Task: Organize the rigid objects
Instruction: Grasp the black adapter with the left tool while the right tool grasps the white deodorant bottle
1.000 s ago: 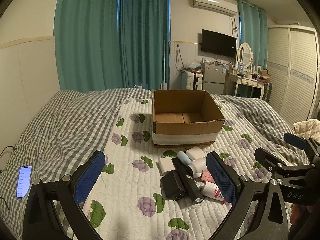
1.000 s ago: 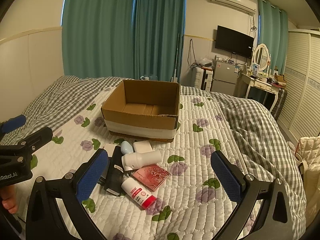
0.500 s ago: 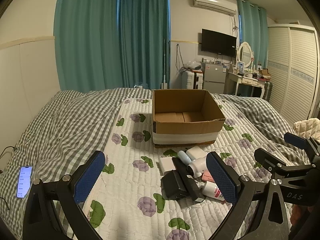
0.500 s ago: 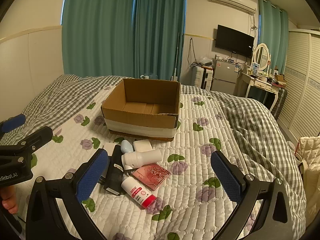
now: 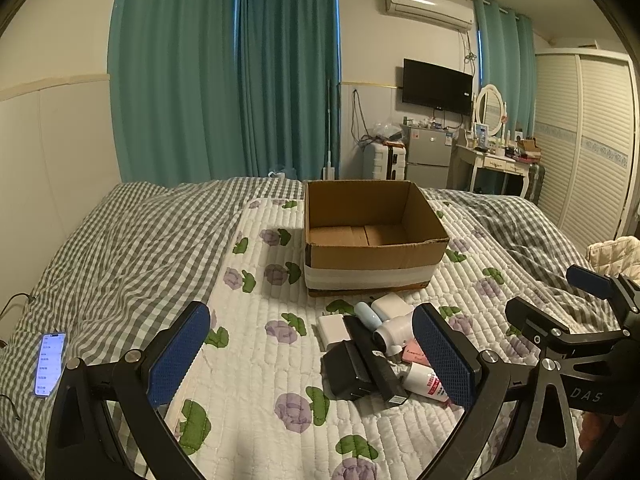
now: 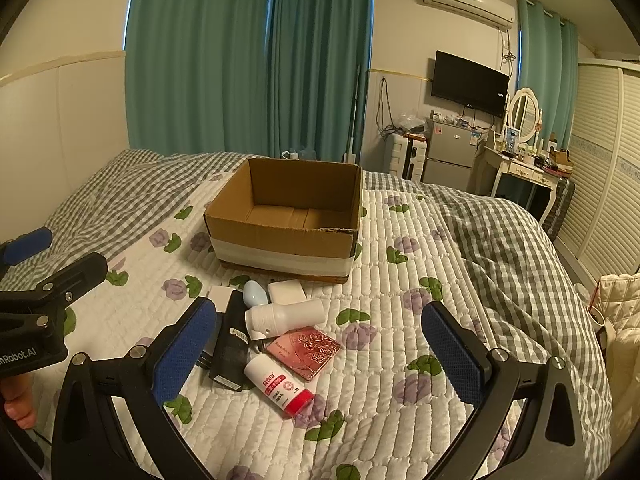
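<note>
On the quilted bed (image 6: pixel 400 360) an open cardboard box (image 6: pixel 288 240) stands just behind a cluster of small items, among them a white bottle (image 6: pixel 286 315), a red-capped bottle (image 6: pixel 278 386) and a pink rose-patterned case (image 6: pixel 304 352), while the left gripper (image 5: pixel 312 356) and right gripper (image 6: pixel 320 352) hover spread wide, holding nothing.

Both tools: black Y-shaped frames, silver screw heads at the joints, blue knurled pads on the fingers (image 5: pixel 178 354). Right tool (image 6: pixel 320 356) carries white "DAS" lettering on its side, left tool (image 5: pixel 310 354) reads "...nRobot.AI" in white. Bare skin of a hand (image 6: pixel 16 404) shows at the left tool's grip; sleeve not visible.
</note>
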Available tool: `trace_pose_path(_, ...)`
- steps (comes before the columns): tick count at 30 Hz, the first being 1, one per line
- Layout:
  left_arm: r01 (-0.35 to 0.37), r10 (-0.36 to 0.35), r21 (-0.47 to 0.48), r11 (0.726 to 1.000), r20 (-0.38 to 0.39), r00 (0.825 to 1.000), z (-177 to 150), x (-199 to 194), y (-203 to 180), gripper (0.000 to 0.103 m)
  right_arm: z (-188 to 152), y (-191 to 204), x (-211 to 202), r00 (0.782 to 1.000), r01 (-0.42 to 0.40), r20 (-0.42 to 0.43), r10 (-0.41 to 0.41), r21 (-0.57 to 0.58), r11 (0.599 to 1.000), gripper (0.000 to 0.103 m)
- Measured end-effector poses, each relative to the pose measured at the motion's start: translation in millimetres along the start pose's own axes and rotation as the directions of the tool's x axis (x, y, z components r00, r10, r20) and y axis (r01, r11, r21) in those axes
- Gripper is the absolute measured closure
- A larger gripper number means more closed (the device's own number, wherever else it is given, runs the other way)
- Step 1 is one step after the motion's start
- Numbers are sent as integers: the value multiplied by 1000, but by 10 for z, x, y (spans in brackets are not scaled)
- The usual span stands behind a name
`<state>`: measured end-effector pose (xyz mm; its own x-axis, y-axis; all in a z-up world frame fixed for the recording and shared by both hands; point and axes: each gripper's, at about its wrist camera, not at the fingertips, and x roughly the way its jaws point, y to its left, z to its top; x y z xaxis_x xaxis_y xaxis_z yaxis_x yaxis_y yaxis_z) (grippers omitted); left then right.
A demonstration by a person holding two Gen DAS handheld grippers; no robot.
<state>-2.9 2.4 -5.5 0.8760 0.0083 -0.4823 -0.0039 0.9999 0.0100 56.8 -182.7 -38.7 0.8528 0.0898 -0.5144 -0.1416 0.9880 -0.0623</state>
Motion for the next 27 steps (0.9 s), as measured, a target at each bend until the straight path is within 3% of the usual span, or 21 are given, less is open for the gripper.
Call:
trace_pose_path(16, -5, 5, 6, 1000, 10, 1000, 106, -53, -61, 0, 128, 58, -41, 1000, -1, -21, 0, -38, 999, 0)
trace_pose_path(21, -57, 58, 12, 998, -125, 990, -55, 319, 0, 0, 38, 72, 263, 991, -15, -135, 6, -68, 998, 0)
trace_pose_path(24, -68, 71, 19, 997, -210, 975, -223, 554, 29, 0, -153, 121, 572, 967, -41, -254, 11, -116, 992, 6)
trace_pose_path(27, -76, 82, 30, 997, -266, 960, -362, 733, 42, 0, -369, 206, 858, 930, -111, -364, 56, -132, 985, 10)
